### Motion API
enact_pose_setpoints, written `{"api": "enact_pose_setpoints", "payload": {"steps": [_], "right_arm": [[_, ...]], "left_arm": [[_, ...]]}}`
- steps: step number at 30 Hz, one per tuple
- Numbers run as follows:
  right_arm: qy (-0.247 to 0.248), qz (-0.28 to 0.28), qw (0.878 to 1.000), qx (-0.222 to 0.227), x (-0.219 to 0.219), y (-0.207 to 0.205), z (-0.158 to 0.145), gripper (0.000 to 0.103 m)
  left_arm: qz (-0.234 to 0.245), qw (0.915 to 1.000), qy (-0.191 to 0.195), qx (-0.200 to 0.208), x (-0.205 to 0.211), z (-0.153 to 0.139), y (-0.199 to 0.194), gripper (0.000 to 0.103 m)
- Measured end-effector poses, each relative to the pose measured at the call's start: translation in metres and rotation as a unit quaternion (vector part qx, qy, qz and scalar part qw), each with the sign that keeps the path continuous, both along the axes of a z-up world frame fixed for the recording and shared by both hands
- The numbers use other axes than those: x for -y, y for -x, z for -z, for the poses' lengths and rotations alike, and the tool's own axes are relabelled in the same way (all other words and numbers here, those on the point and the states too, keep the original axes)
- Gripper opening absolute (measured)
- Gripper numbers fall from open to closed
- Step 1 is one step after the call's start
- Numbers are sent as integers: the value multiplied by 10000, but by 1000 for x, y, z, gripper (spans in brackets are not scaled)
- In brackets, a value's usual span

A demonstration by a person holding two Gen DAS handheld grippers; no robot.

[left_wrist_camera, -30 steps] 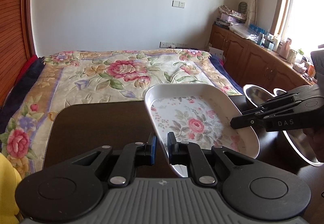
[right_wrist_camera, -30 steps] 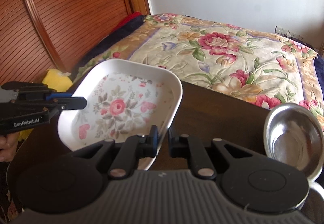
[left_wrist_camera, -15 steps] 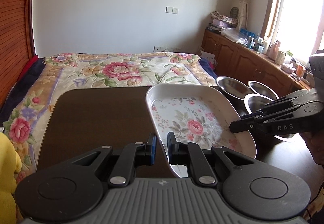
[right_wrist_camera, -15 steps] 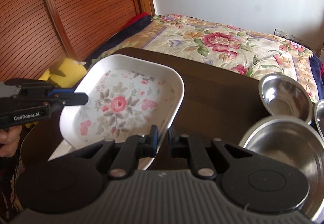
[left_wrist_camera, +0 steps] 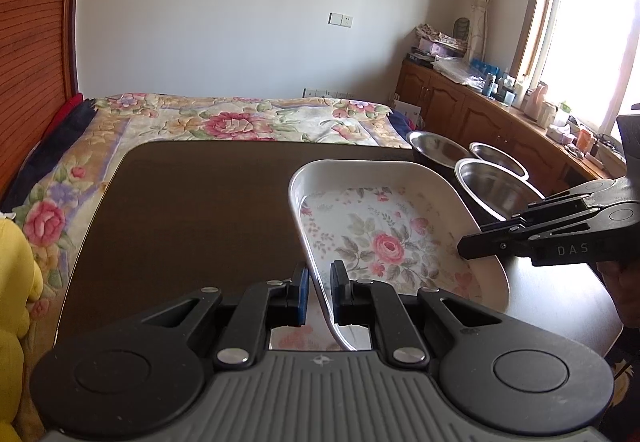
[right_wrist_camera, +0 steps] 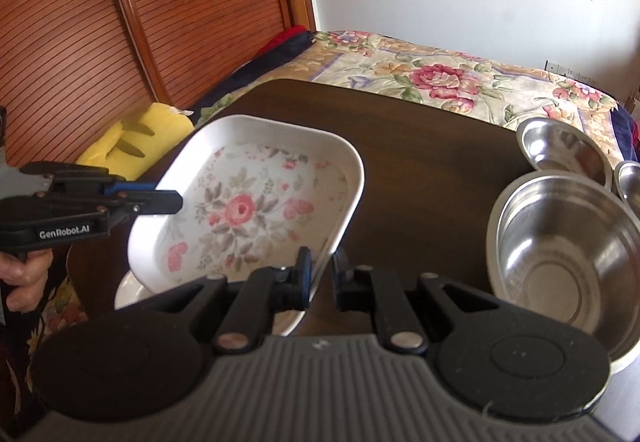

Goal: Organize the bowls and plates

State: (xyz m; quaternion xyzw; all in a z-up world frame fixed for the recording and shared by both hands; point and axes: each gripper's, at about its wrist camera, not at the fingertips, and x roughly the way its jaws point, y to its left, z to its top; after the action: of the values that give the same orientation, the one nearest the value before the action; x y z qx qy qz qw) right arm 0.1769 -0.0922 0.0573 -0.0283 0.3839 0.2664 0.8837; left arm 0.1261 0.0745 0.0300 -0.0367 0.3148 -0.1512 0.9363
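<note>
from the left wrist view, my own left hand-held gripper (left_wrist_camera: 319, 292) body covers the near end of the floral plate (left_wrist_camera: 384, 226). the smallest steel bowl (right_wrist_camera: 630, 180) runs off the right edge in the right wrist view. something white (right_wrist_camera: 128, 292) lies under the plate; i can't tell what. the bottles on the window counter (left_wrist_camera: 496, 82) are too small to read.

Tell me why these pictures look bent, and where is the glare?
Left wrist view: the fisheye lens bows the wooden wardrobe; the bright window is blown out. Right wrist view: sunlight glints in the round steel bowl.
</note>
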Motion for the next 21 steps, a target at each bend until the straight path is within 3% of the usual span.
{"api": "enact_pose_setpoints", "payload": {"steps": [21], "right_arm": [[-342, 6, 9993, 121, 3, 33, 15, 13]], "left_arm": [[-202, 9997, 76, -109, -7, 19, 36, 12]]}}
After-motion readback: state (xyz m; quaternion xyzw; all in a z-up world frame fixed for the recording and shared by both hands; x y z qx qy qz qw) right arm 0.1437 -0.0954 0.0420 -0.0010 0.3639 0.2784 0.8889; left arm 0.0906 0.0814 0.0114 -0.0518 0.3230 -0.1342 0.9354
